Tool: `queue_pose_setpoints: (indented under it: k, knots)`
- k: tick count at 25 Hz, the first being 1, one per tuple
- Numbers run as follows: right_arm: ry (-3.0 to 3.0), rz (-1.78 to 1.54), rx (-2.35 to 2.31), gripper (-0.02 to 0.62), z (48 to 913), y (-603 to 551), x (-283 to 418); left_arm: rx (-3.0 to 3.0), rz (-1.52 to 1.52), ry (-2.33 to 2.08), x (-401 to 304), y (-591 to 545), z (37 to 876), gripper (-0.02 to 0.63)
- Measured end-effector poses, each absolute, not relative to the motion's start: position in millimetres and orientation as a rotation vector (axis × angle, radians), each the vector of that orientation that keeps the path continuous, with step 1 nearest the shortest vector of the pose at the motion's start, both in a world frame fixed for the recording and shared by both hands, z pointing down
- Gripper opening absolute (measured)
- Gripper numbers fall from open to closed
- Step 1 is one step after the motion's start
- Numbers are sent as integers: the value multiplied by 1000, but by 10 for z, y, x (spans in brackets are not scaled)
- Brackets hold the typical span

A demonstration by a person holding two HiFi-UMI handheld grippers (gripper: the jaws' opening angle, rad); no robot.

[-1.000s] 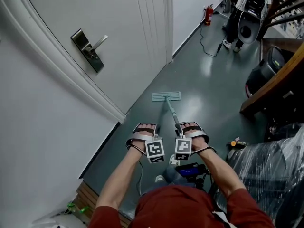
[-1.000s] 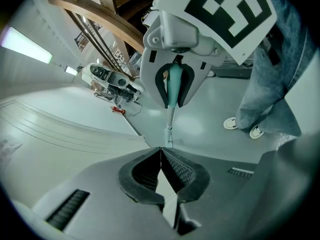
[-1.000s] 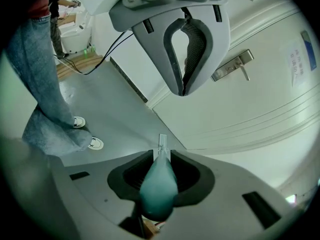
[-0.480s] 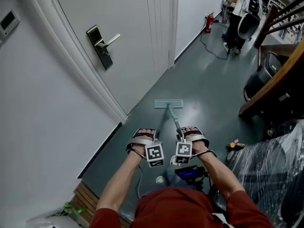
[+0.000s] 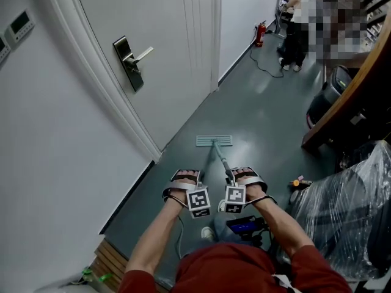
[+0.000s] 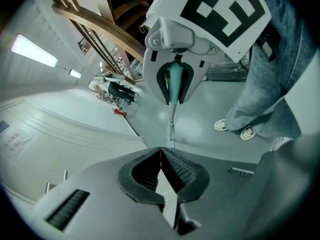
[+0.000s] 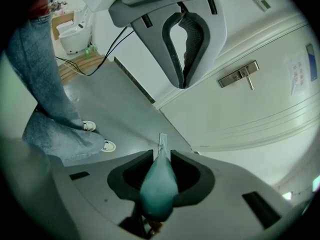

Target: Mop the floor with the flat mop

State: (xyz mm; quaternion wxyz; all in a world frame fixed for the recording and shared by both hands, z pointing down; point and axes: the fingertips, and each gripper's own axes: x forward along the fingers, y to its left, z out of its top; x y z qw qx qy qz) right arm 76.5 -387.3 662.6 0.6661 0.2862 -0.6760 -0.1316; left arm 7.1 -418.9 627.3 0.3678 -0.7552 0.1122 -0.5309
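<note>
"Where's the pale-teal flat mop [image 5: 214,141]?"
"Head flat on the grey-green floor [image 5: 256,115] ahead. Right tool [image 7: 161,159] grasps its handle; left tool [image 6: 160,151] is clenched, empty."
"Risk?"
"With one grip the handle may twist, skidding the head left into the white door [image 5: 171,54]."

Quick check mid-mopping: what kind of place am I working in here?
Most likely an indoor corridor, perhaps in a hotel or office: a white door with an electronic lock along the left side, a red fire extinguisher by the far wall, and a long, narrow grey-green floor.
</note>
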Motion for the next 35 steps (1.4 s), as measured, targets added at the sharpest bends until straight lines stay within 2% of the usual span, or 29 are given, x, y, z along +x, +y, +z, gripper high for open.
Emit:
queue_pose_setpoints:
  k: [10, 26, 35]
  knots:
    - [-1551, -316, 651, 118, 6571, -3379, 577, -1943, -1379, 258, -84, -3680, 6306, 17]
    - [-1592, -331, 642, 118, 6565, -2543, 1027, -1895, -1397, 269, 480, -2877, 6237, 17]
    - [-1602, -354, 629, 118, 6591, -2092, 1206, -1852, -1439, 263, 567, -2371, 6276, 17]
